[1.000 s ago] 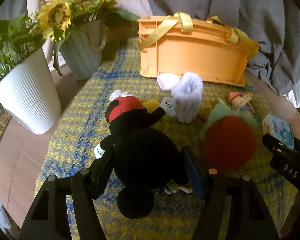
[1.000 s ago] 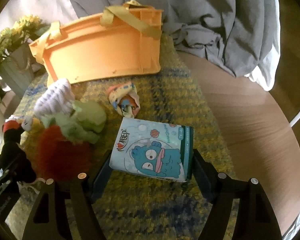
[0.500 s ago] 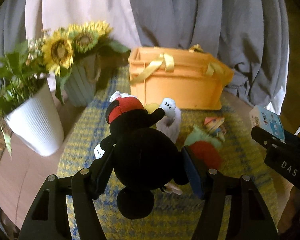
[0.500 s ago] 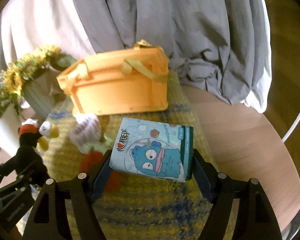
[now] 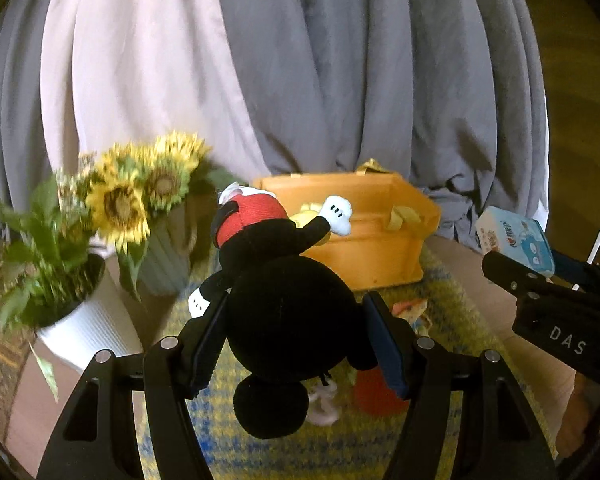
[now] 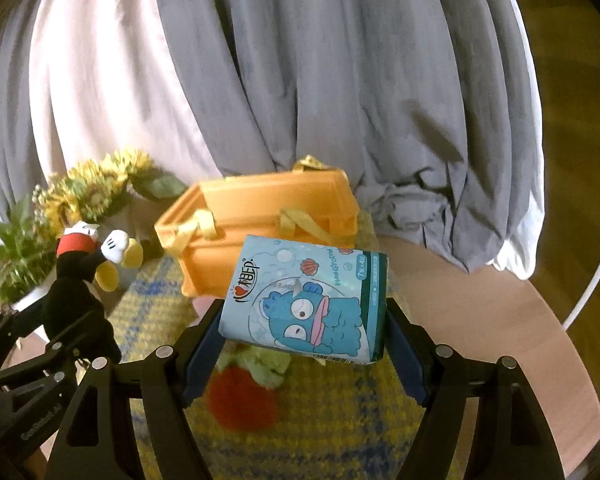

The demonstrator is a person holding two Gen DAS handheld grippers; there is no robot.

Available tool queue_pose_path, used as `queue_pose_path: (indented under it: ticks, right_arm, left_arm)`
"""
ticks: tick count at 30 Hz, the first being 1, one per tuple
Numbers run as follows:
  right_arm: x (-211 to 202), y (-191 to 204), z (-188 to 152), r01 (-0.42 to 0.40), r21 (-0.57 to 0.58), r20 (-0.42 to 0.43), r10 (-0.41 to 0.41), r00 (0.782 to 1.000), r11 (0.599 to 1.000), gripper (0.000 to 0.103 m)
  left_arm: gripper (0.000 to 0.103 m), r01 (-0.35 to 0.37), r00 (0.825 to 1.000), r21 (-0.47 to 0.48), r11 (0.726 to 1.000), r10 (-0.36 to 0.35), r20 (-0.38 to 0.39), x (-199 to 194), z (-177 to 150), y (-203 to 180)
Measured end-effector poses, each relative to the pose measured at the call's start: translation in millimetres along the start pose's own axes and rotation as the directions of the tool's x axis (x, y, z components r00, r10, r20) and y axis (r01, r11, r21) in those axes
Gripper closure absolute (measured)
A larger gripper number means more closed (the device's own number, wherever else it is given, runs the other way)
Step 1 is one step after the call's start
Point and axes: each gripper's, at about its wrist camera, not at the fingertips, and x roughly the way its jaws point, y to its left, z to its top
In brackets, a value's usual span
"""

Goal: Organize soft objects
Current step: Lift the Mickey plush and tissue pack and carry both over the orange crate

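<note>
Left gripper (image 5: pixel 296 344) clamped on a black plush mouse toy with red shorts and white gloves (image 5: pixel 284 300), held up in the air over the yellow-and-blue woven mat (image 5: pixel 443 296), near side of the orange plastic crate with yellow strap handles (image 5: pixel 371 240). Right gripper (image 6: pixel 303 344) squeezing a light-blue soft tissue pack with a cartoon fish print (image 6: pixel 303 300), also lifted, crate (image 6: pixel 260 216) just beyond it. Both loads aim at the same crate, so the grippers could bump or crowd each other at the opening. The plush is gripped by its round head with body and limbs loose; a dangling arm may snag the crate rim or a strap. The pack sits tilted between the pads and may slip. A red fuzzy ball with green leafy top (image 6: pixel 244 396) lies on the mat below. The sunflowers in a ribbed vase (image 5: pixel 140 196), far left, could be knocked by a wide left swing.
</note>
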Motion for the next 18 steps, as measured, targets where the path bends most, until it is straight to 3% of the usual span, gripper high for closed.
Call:
queue_pose_path:
  ticks: [18]
  right_arm:
    - [4,-2,59,-0.029,-0.033,0.136,0.034,0.99,0.999,0.027]
  left_arm:
    - [0.037,0.021,0.995,0.032,0.999,-0.024,0.101,11,62,-5]
